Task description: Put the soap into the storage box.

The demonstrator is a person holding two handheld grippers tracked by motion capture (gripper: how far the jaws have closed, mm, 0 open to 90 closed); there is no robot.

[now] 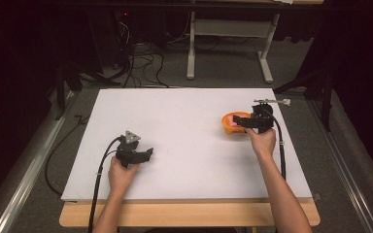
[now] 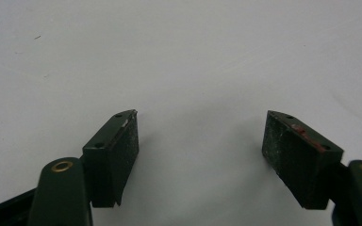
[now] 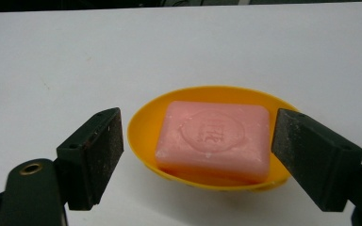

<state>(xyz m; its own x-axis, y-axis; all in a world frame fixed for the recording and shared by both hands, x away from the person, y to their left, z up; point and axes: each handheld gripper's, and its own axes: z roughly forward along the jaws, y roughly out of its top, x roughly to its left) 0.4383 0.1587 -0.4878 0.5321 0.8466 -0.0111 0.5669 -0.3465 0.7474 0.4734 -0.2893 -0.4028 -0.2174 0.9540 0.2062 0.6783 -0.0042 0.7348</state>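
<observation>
The pink soap bar lay flat in a shallow orange dish on the right side of the white table, toward its far edge. The bar was rectangular with rounded corners, a round stamped mark on its top face, and it filled most of the dish. Its surface looked matt and dry, though the right gripper view was too soft to be sure of that.

The right gripper stood just short of the dish with its jaws apart and nothing pressed between the pads; the near rim of the dish sat in the gap between them, untouched as far as could be seen. The jaws stood wider than the bar but barely as wide as the dish, so a careless advance would likely have struck the rim and pushed or tipped the light dish across the smooth board. Had the pads closed on the bar's rounded long edges, the soap could have squirted out or dragged the dish up with it.

The left gripper rested well apart on the near left of the table, jaws wide and empty over bare board, too far off to steady the dish.
</observation>
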